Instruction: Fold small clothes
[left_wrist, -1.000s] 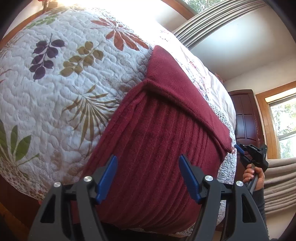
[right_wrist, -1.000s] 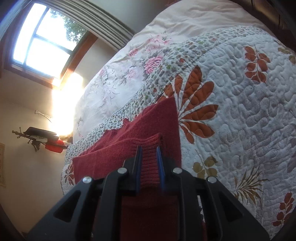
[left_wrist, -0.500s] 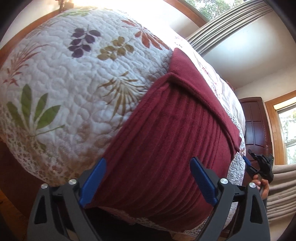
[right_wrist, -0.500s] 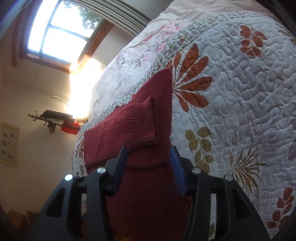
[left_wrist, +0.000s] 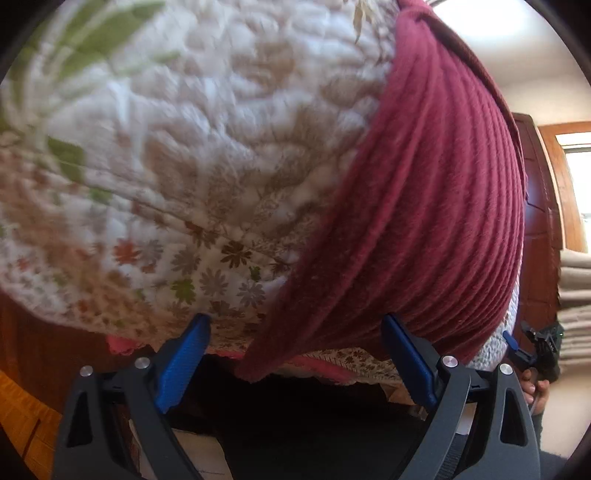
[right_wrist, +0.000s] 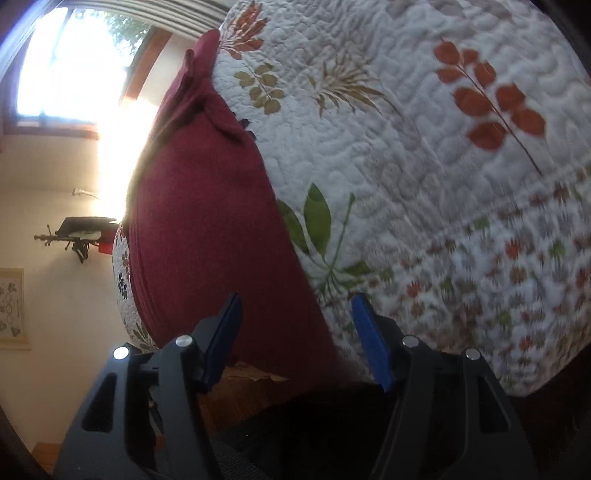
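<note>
One sweater (left_wrist: 436, 206), two grippers, both spread wide and grasping nothing.

The dark red ribbed sweater lies flat on the quilt (left_wrist: 207, 155) — its long axis runs from the bed's near edge away toward the far side, ribs along that line, hem just over the quilt's edge, and a folded-over flap at the far end. The left gripper (left_wrist: 295, 354) sits low at the hem's corner, its blue fingers (left_wrist: 181, 363) parted with the corner between them but not pinched. The right gripper (right_wrist: 297, 338) is released too, fingers either side of the sweater's (right_wrist: 207, 236) other hem corner. The quilt (right_wrist: 424, 155) is white with leaf prints and a small-flower border. Beyond the sweater — a bright window (right_wrist: 74, 62), a cream wall, a dark wooden door (left_wrist: 539, 229). A hand (left_wrist: 535, 387) holds the right gripper just beside the quilt's edge.
</note>
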